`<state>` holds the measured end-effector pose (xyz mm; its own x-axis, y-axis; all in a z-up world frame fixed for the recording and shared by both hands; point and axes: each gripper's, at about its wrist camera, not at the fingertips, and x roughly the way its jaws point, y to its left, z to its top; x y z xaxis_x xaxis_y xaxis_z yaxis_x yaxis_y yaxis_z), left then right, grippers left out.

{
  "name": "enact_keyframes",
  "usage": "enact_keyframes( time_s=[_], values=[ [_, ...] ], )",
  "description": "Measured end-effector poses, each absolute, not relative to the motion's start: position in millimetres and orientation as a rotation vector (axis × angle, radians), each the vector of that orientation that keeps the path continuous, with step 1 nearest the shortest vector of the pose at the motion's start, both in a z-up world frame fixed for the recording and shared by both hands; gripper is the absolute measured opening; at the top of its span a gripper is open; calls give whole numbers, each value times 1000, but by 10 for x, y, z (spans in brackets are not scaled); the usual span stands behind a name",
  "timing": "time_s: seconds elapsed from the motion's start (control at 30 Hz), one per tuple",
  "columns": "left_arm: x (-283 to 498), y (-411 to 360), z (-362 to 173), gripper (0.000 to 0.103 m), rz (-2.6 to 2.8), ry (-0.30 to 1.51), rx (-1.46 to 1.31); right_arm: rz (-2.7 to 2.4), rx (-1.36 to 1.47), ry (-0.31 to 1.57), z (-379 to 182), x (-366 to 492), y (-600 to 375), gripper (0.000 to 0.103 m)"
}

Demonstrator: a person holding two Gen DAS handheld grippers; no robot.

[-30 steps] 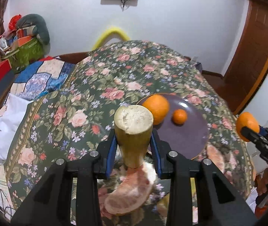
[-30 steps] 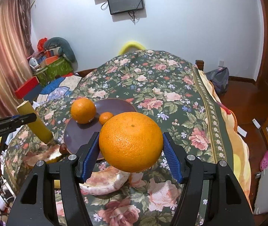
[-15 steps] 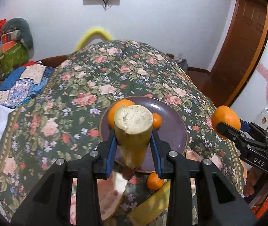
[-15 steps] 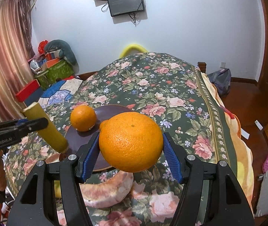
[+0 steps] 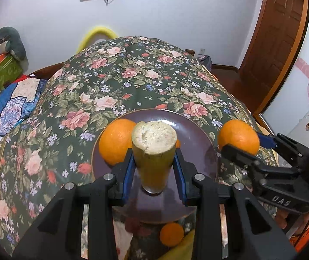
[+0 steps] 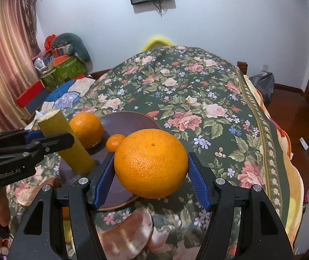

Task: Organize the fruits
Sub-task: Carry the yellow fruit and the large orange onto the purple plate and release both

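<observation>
Left hand-held gripper [image 5: 154,171] was clamped on the cane piece [image 5: 153,151], held tilted, lower end over the near part of the plate [image 5: 200,143]. Right hand-held gripper [image 6: 151,173] gripped a big orange [image 6: 151,162] above the plate's near right rim. Beyond the left gripper, on the plate: an orange [image 5: 114,140], with a small one [image 6: 114,142] beside it. Judgement: lower the cane into the bare near area, clear of both fruits, and lay it flat before release. Place the big orange well inside the rim; it could roll onto the bed [image 6: 198,99].
</observation>
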<state>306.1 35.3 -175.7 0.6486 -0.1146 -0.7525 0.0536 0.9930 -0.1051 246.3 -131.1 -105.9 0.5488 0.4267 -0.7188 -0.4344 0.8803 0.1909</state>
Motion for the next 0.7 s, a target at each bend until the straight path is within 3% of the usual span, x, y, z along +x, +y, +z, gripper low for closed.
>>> enact_keyframes(
  time_s=[0.7],
  values=[
    [3564,301,-1833,34,-76,844,-64,550,-102,909,-1260,2821,-1054,62]
  ],
)
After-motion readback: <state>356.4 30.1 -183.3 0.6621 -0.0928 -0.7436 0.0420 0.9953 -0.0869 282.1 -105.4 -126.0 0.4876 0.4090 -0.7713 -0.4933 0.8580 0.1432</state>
